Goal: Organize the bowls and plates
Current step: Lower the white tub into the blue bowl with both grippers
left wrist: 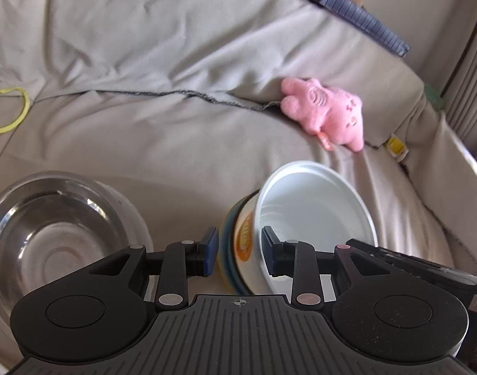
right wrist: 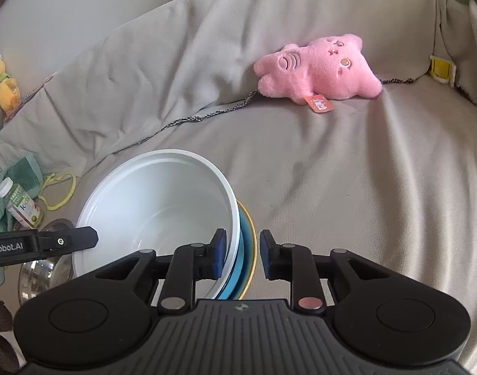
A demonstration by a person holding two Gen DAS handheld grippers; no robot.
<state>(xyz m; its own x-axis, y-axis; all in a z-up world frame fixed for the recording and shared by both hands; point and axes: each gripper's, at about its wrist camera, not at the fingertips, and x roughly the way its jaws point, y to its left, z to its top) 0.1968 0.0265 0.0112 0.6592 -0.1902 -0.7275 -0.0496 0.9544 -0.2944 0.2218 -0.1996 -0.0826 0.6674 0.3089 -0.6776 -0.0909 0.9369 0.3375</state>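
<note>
A white bowl [left wrist: 316,218] with an orange label sits nested on a few blue and yellow-rimmed plates [left wrist: 229,237], the whole stack resting on the grey-covered sofa. My left gripper [left wrist: 240,251] straddles the stack's left rim, one pad inside the bowl and one outside the plates, open with barely any gap. My right gripper [right wrist: 241,251] straddles the opposite rim of the bowl [right wrist: 163,193] and plates [right wrist: 247,250]. It is open, and a sliver of space shows beside the outer pad. A steel bowl [left wrist: 60,234] lies to the left of the stack.
A pink plush toy [right wrist: 316,72] lies at the sofa's back fold beyond the stack. In the right wrist view a small bottle [right wrist: 19,206], a green cloth [right wrist: 22,175], a yellow loop [right wrist: 63,193] and a duck toy [right wrist: 5,84] sit far left. A dark book [left wrist: 348,9] rests on the backrest.
</note>
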